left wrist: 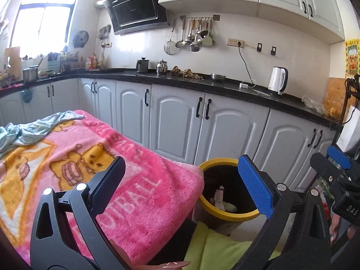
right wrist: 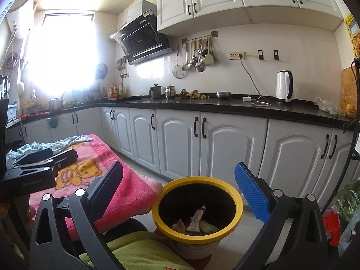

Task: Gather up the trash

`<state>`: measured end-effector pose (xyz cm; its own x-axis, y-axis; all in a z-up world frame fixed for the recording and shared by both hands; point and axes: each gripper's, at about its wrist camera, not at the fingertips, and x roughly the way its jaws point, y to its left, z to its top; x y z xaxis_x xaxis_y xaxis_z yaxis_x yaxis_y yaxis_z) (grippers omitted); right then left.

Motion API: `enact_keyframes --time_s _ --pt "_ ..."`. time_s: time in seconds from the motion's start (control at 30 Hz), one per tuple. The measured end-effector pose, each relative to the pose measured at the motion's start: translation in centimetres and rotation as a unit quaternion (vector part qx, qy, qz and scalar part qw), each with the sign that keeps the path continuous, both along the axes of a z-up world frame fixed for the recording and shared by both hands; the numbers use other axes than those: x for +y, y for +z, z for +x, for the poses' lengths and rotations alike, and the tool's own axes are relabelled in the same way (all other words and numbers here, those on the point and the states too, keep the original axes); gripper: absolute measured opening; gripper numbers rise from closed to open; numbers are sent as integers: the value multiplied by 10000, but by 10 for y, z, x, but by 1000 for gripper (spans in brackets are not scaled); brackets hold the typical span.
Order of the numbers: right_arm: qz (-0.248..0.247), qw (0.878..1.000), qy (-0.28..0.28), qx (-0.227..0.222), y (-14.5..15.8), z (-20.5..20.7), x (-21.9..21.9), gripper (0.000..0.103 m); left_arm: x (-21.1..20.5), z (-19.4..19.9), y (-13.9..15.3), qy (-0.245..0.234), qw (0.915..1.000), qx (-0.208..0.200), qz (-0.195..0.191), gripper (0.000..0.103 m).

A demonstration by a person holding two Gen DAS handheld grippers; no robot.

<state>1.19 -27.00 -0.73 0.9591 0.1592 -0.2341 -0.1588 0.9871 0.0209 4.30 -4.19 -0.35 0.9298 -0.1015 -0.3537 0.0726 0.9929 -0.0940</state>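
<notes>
Above round yellow-rimmed bin (right wrist: 197, 209): right claw (right wrist: 180, 195) open, crumpled wrappers (right wrist: 198, 220) inside.

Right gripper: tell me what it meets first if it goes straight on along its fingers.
The right gripper is open and empty, pointing forward over the yellow-rimmed trash bin. Straight on, it probably passes above the bin's far rim and meets the white lower cabinet doors first; depth is unclear through the fisheye.

White cabinets (right wrist: 180, 139) under a black countertop (right wrist: 225, 108) (glaring window (right wrist: 65, 54) at left), tiled wall behind.
</notes>
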Motion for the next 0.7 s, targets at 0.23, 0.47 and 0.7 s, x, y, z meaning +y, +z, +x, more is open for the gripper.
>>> enact_keyframes --time_s 0.23,0.47,0.7 --pt "-23 9999 -63 -130 -2 -1 1 97 -5 -5 -6 -61 9999 -141 52 92" --pt "-53 9999 -91 -71 -4 1 3 97 -5 -7 -7 -12 9998 -172 -23 92" --pt "-61 9999 -88 -55 -4 3 4 97 -4 -8 -5 -2 9998 -190 -46 92"
